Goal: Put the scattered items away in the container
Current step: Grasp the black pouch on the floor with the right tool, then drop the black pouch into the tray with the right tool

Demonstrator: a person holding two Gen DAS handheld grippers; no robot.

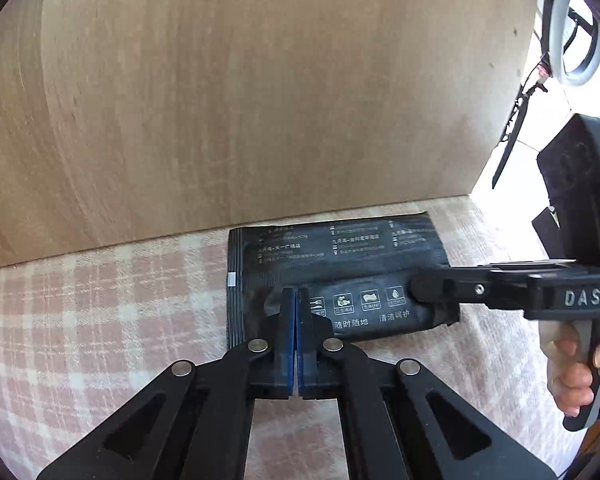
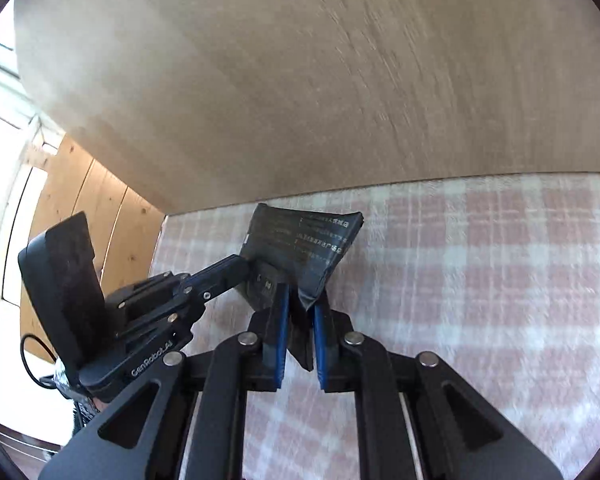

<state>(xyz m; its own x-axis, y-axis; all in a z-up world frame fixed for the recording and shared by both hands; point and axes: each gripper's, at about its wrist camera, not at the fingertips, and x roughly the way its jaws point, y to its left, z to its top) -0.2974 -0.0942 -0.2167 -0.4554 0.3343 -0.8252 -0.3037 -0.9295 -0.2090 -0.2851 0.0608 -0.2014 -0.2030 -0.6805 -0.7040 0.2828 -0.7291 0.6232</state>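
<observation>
Far side: wooden panel (image 1: 260, 92) stands upright, walling off the plaid cloth (image 1: 100, 320).
Centre: black wipes packet (image 1: 340, 256) lies against the panel's foot, both grippers on it.
Left, near: bare cloth, open passage.
Right: cloth open.

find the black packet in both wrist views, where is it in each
Left wrist view: the black packet lies right of centre on the plaid cloth, its near edge pinched by the left gripper and the right gripper.
Right wrist view: it is at centre, lifted and creased, clamped in the right gripper.
Shared landmark: the wooden board standing just behind it.
</observation>
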